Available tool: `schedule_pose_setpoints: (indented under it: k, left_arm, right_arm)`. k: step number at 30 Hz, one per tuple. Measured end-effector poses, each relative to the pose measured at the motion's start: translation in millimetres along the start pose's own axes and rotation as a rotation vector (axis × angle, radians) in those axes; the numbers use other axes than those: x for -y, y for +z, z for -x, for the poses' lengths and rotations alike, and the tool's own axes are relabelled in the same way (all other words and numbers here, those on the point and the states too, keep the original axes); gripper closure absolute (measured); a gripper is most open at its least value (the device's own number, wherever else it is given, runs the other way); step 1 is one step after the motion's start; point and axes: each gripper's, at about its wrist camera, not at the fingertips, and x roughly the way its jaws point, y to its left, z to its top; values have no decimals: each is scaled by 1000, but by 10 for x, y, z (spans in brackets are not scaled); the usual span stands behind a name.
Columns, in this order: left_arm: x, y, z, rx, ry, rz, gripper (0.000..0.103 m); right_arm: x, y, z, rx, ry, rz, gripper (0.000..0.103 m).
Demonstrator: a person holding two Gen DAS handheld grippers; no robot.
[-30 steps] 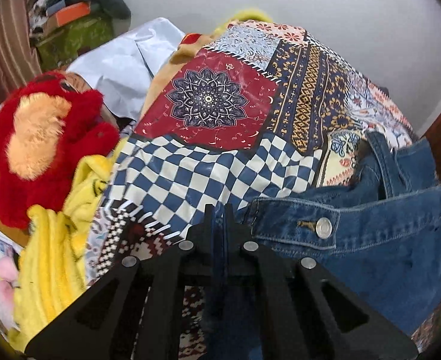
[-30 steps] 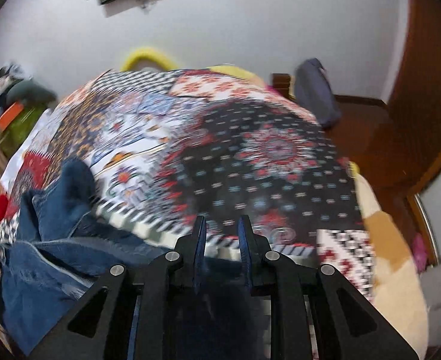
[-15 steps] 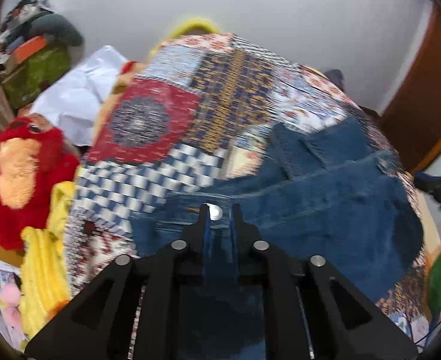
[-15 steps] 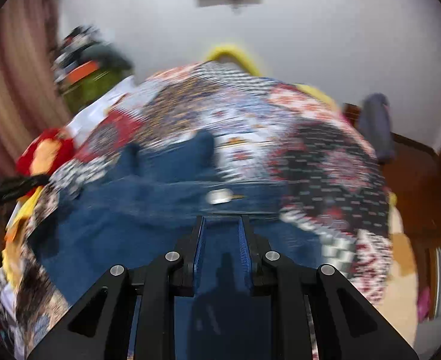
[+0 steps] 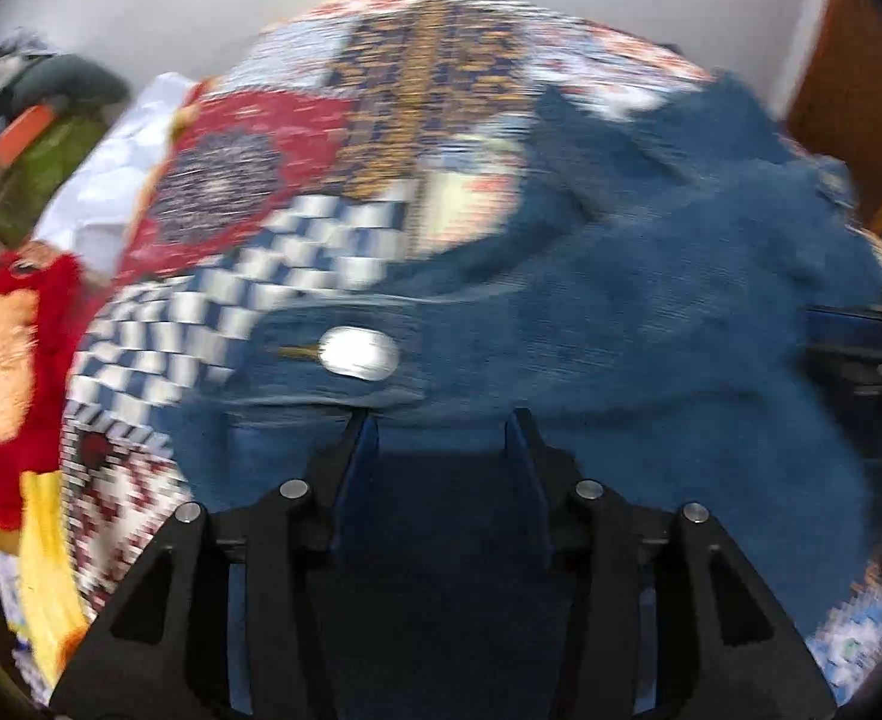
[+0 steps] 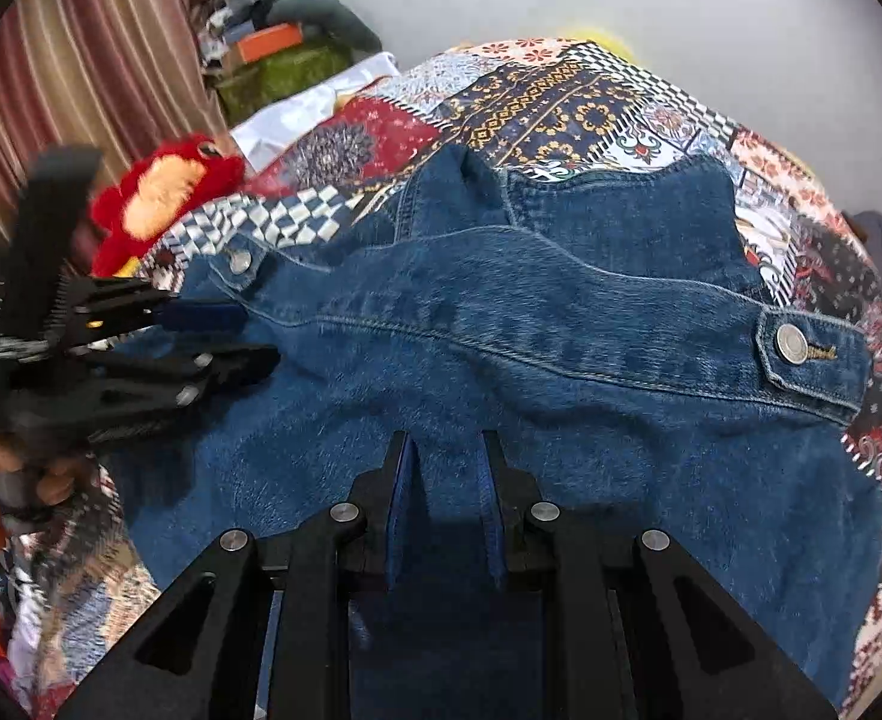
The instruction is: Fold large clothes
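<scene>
Right wrist view, nearest first: my right gripper point(image 6: 444, 450) sits at six o'clock with its jaws drawn close together, denim between them; I read it as clamped on the blue denim jacket point(image 6: 501, 360). The jacket spreads across the middle of the frame on a patchwork bedspread point(image 6: 561, 102). One metal button point(image 6: 792, 343) on a waist tab lies at three o'clock, another point(image 6: 240, 260) at ten o'clock. At nine o'clock my left gripper point(image 6: 243, 336) reaches in over the jacket's edge, a hand point(image 6: 51, 480) gripping its handle. Beyond it, at ten o'clock, lies a red plush toy point(image 6: 159, 198); farther, at eleven o'clock, hang striped curtains point(image 6: 81, 60) beside a pile of boxes and clothes point(image 6: 279, 48).

Left wrist view, heavily blurred: my left gripper point(image 5: 441, 426) at six o'clock has its jaws apart and opening, with denim lying between them but the pads not pressing it. A jacket button point(image 5: 360, 353) shows just above, toward eleven o'clock. My right gripper point(image 5: 849, 336) pokes in at three o'clock. The red plush toy point(image 5: 15, 360) sits at nine o'clock, with yellow cloth point(image 5: 45, 570) below it.
</scene>
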Motion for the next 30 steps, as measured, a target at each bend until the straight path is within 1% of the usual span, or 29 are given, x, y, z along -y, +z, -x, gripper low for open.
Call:
schedule_pose_setpoints:
  k: [1,2,3,4,5,6,7,8,10,11,12,14,16,17,19,20,21,22,23,24,25,26,27,28,30]
  left_arm:
    - [-100,17,-42,-3,2,15,59]
    - [-196,33,-66,-6,-10,27,61]
    - [-296,52,-83,-9,-29,47,70]
    - [-377,72,-85,-14,-34,71,75]
    - [-448,85,-81,-16,-38,95,82]
    - [-489,105,-75,-11,-38,112,89]
    - [-548,132,-68,-7,-22,130,94]
    - [-587,153,-75,-3,-2,142,99]
    - [-653,213,-76,0,3,180,99]
    - [-684,241,-96,-12,-5,197,99]
    - [-694,274,-120,-21,-11,204,99]
    - [-672,294,-68,-25,-1,198,99]
    - [-658,284,11,-12,-1,198,99]
    - [-661,267,70,-5,-15,207,99]
    - [-666,203,192,1,-48,229,95]
    - [-668,158,289,13,-57,229,87]
    - [-659,132,353,23,-53,223,73]
    - [-648,83,476,48,-35,202,66]
    - [-632,56,556,66,-19,187,57]
    - [-612,10,681,95,4,164,53]
    - [-608,-25,765,112,14,151,51]
    - [-611,-64,853,127,18,143,47]
    - [-610,-117,941,139,13,142,43]
    - [-613,-154,990,146,5,142,42]
    - [-573,-271,1085,154,-24,133,35]
  right_arm:
    - [63,20,25,6,-16,-10,86]
    - [139,30,52,15,-50,-12,86]
    - [181,34,66,19,-62,-13,86]
    - [257,44,84,18,-58,-23,86]
    - [358,51,94,14,-10,-54,86]
    - [408,56,99,14,7,-75,86]
    - [471,61,117,21,-6,-97,86]
    - [525,73,135,33,-140,-99,86]
    - [613,66,136,48,-284,-82,86]
    - [726,47,112,32,-310,-96,86]
    - [861,13,94,7,-291,-136,86]
    - [1044,-48,148,2,-203,-226,86]
    - [1105,-81,249,-7,-253,-269,86]
    - [1104,-97,327,-11,-273,-272,86]
    - [1069,-123,432,-10,-257,-271,86]
    - [986,-132,526,-2,-227,-257,86]
    - [922,-146,585,7,-213,-244,86]
    - [798,-134,635,19,-198,-216,86]
    - [627,-124,713,36,-183,-170,86]
    - [523,-143,771,46,-175,-146,86]
    - [381,-133,823,59,-161,-114,86]
    - [194,-123,860,71,-134,-75,86]
    - [96,-128,888,75,-117,-58,86]
    - [-82,-125,880,77,-90,-29,86]
    - [-332,-109,822,70,-55,4,86]
